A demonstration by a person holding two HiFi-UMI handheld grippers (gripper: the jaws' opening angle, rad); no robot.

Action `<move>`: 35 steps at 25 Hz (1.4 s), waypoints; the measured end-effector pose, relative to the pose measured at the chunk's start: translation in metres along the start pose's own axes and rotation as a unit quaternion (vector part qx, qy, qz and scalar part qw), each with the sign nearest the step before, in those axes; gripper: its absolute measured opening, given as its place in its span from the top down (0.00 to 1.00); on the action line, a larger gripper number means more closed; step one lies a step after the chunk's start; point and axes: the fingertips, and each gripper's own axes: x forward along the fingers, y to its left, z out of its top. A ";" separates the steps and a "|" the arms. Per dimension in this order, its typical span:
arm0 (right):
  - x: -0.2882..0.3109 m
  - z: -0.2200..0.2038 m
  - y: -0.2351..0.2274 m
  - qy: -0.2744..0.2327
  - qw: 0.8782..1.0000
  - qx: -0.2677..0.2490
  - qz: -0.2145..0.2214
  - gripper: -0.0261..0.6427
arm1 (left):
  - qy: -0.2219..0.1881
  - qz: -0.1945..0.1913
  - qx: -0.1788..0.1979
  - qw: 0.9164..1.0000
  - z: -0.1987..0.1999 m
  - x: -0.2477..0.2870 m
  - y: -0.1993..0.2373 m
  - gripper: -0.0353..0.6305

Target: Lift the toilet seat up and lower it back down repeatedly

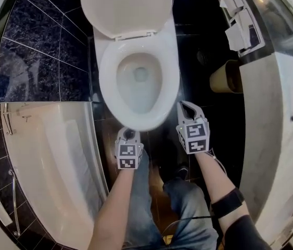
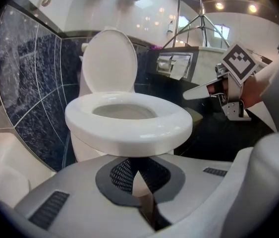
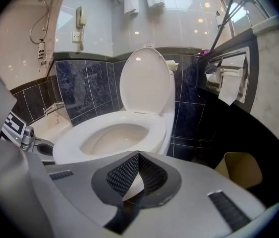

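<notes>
- Currently the toilet seat (image 1: 108,82) lies flat on the bowl, with the lid (image 1: 126,7) upright behind it.
- Left gripper (image 1: 129,134) and right gripper (image 1: 186,110), both pinched together and empty, sit near the seat's front edge, probably ready to lift it.

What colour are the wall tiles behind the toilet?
The wall tiles are dark blue-black, marbled; the right gripper view shows them best.

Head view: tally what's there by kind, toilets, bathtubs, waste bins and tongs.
toilet: 1
bathtub: 1
waste bin: 1
tongs: 2, the left tongs and the right tongs
Total: 5
</notes>
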 end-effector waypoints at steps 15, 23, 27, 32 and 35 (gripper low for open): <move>0.019 -0.012 0.009 0.007 1.000 -0.011 0.014 0.94 | 0.082 0.017 0.002 0.996 -0.057 0.029 0.007 0.96; -0.011 0.010 -0.002 0.005 1.000 -0.013 0.014 0.94 | 0.099 0.043 -0.033 0.994 -0.059 0.000 0.005 0.96; -0.046 0.037 0.000 0.004 1.000 -0.012 0.015 0.93 | 0.066 0.048 -0.032 0.996 -0.009 -0.037 -0.002 0.96; -0.102 0.101 0.009 -0.015 0.999 -0.018 0.025 0.93 | 0.010 0.051 -0.020 0.998 0.097 -0.092 -0.015 0.96; -0.136 0.145 0.018 -0.035 0.999 -0.022 0.035 0.93 | -0.031 0.057 -0.006 0.998 0.166 -0.132 -0.021 0.96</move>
